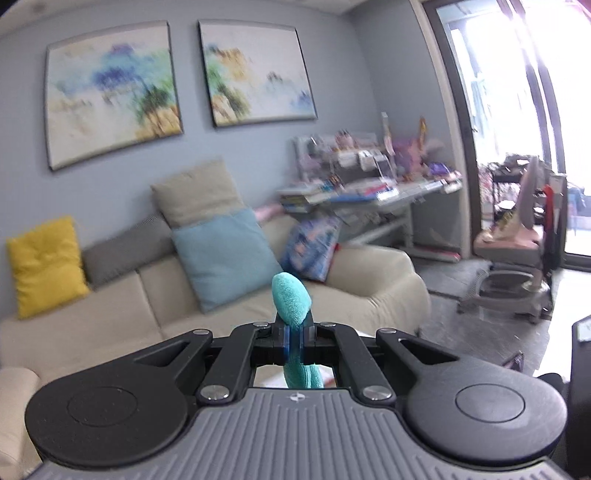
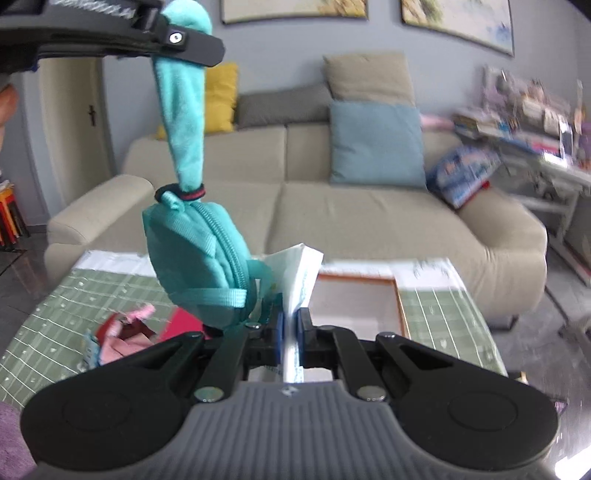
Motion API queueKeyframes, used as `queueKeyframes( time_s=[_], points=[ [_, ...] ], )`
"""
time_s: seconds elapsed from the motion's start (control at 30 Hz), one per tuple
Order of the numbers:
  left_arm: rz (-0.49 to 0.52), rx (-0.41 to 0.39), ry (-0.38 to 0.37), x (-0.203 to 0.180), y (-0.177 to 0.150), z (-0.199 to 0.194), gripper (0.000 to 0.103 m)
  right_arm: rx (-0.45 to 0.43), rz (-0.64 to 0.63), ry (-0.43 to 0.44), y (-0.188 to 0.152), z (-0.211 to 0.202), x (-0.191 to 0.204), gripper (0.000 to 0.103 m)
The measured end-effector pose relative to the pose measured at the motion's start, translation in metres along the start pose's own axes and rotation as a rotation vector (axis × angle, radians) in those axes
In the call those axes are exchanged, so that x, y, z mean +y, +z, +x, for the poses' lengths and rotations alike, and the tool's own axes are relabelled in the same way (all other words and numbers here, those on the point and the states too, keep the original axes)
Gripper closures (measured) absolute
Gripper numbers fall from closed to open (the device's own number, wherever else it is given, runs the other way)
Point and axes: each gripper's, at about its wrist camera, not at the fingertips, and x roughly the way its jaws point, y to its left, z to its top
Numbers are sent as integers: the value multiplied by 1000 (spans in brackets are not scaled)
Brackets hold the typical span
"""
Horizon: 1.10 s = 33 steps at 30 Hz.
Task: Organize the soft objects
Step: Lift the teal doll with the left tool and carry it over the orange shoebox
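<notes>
Right wrist view, nearest item: right gripper point(image 2: 290, 325) at 6 o'clock, jaws clamped on thin white soft packet point(image 2: 301, 273), upright between blue pads, upper end fanning toward 12 o'clock; just beside, at 9 o'clock of packet: teal plush pouch point(image 2: 195, 258), zipped, webbing strap looped round body, touching or overlapping packet edge, contact not certain; hung by long teal plush neck, banded dark at base, from left gripper point(image 2: 173, 26) at 11 o'clock, jaws closed on upper end of neck; beneath: green gridded table cover point(image 2: 443, 306), pink and red cloth pile point(image 2: 122, 332) at 8 o'clock, shallow wood-rimmed tray point(image 2: 362, 299) at centre; beyond: beige sofa point(image 2: 369, 218), blue cushion point(image 2: 376, 144), tan cushion point(image 2: 369, 77), yellow cushion point(image 2: 221, 99), patterned cushion at 3 o'clock end; farthest: grey wall, two paintings, cluttered desk at 2 o'clock, blurred.

Left wrist view, same order: closed pads with teal plush passing through at centre, tip standing above, remainder trailing below; sofa and cushions at 9 to 12 o'clock; desk and chair at 2 to 3 o'clock; bright doorway at 1 o'clock.

Step in hand, judged: carry, both items lifted clear of table cover; destination not evident.

Next move, judged: choice of resting place for each; pouch swings freely, so slow lowering until body rests before release; packet thin and limp, best laid flat.
</notes>
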Motion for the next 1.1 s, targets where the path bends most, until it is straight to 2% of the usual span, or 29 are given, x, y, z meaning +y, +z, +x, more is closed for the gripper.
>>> queueKeyframes(
  time_s=[0.23, 0.37, 0.57, 0.87, 1.03, 1.1],
  points=[
    [-26, 187, -96, -14, -47, 58, 99, 154, 44, -21, -20, 59, -37, 98],
    [-71, 293, -144, -10, -70, 86, 99, 257, 80, 29, -33, 97, -54, 98],
    [-119, 420, -185, -3, -100, 120, 99, 351, 87, 53, -41, 141, -61, 98],
    [-117, 530, -208, -8, -129, 157, 97, 447, 76, 36, -64, 181, -60, 97],
    [-126, 550, -212, -8, -132, 164, 88, 457, 51, 17, -71, 188, -59, 88],
    [-123, 545, -202, -8, -132, 163, 80, 451, 30, -1, -70, 188, -57, 79]
  ],
)
